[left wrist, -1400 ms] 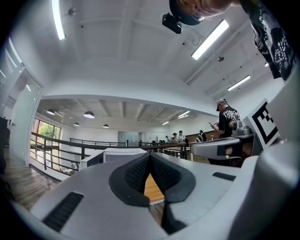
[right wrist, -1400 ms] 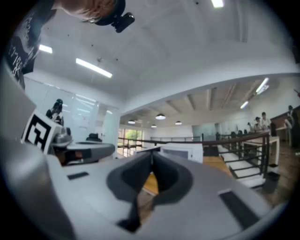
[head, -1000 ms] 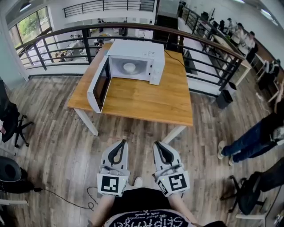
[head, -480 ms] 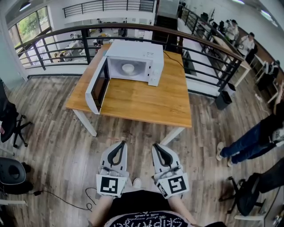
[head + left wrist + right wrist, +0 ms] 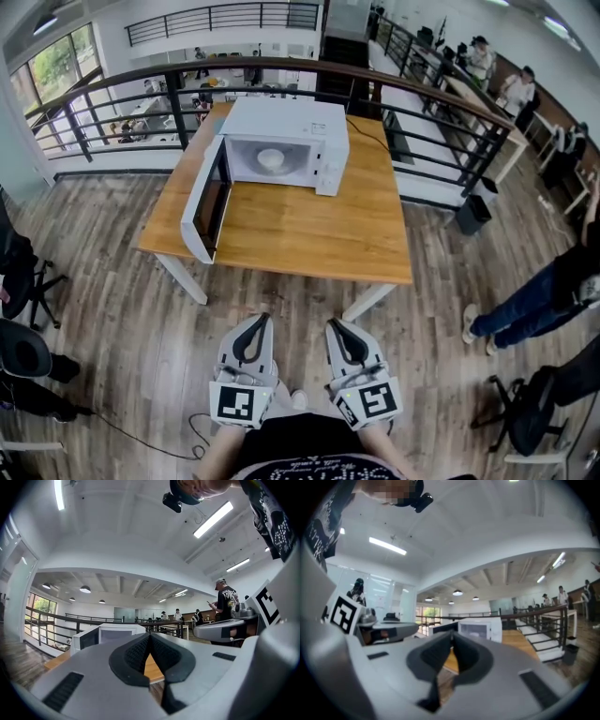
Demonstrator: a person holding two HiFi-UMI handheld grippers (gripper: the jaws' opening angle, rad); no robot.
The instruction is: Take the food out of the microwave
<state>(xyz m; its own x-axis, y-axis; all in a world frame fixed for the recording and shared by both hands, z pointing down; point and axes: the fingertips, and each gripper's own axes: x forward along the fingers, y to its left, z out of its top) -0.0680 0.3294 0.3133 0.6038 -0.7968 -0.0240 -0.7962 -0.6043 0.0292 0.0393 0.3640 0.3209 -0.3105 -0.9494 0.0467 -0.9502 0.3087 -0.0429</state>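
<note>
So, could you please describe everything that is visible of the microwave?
The microwave is a white box, plastic or painted metal by its look. It stands upright on the far part of the wooden table. Its door, which has a dark window, hangs wide open to the left. A control panel runs down the right of the front. Inside the pale cavity lies the food, a pale round shape. Only the table touches the microwave.
</note>
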